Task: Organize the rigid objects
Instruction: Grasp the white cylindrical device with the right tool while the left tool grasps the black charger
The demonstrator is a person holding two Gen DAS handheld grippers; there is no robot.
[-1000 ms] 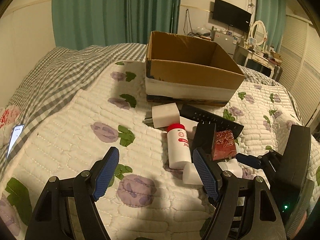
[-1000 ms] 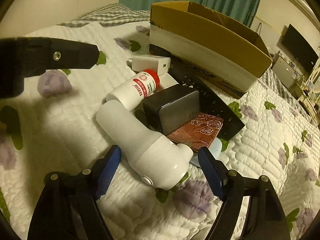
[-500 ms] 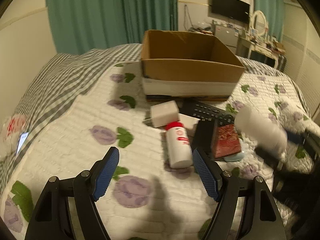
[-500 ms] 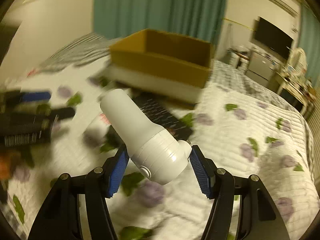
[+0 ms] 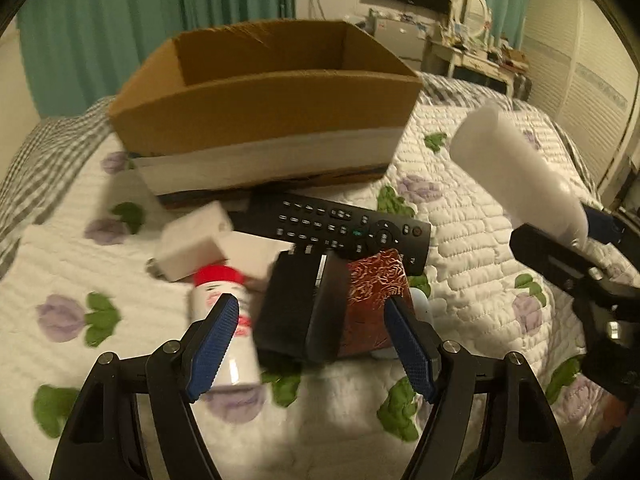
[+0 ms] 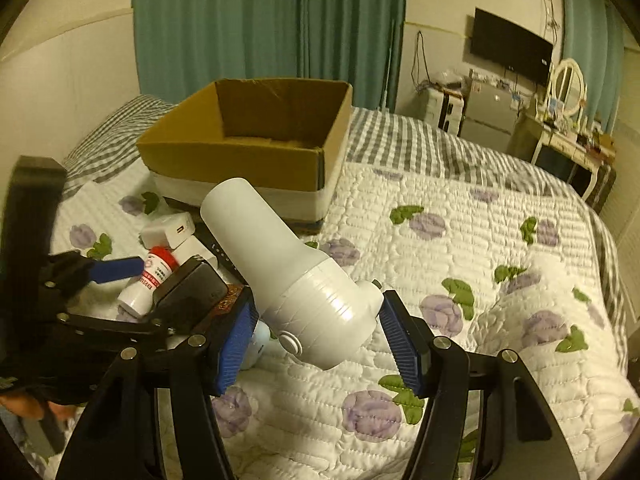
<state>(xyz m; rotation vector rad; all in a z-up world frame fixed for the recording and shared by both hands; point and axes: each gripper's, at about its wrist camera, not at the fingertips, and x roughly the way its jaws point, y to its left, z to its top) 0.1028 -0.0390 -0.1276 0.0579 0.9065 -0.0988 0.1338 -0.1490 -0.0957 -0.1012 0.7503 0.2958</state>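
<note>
My right gripper [image 6: 316, 340] is shut on a white handheld device [image 6: 288, 264] and holds it in the air above the bed; it also shows at the right of the left wrist view [image 5: 516, 168]. My left gripper [image 5: 312, 348] is open and empty, low over a pile: a black box [image 5: 300, 312], a red patterned box [image 5: 376, 292], a white bottle with a red cap [image 5: 224, 312], a white charger [image 5: 192, 240] and a black remote [image 5: 340, 228]. An open, empty cardboard box [image 5: 264, 116] stands behind the pile.
The quilted floral bedspread [image 6: 460, 260] stretches to the right. A checked blanket [image 6: 420, 140] lies beyond it. A dresser with a mirror [image 6: 568, 120] and a wall television [image 6: 512, 52] stand at the back right. Green curtains [image 6: 260, 20] hang behind the box.
My right gripper shut on the white device and lifted it off the pile, up and to the right. My left gripper moved forward, close over the black box and bottle.
</note>
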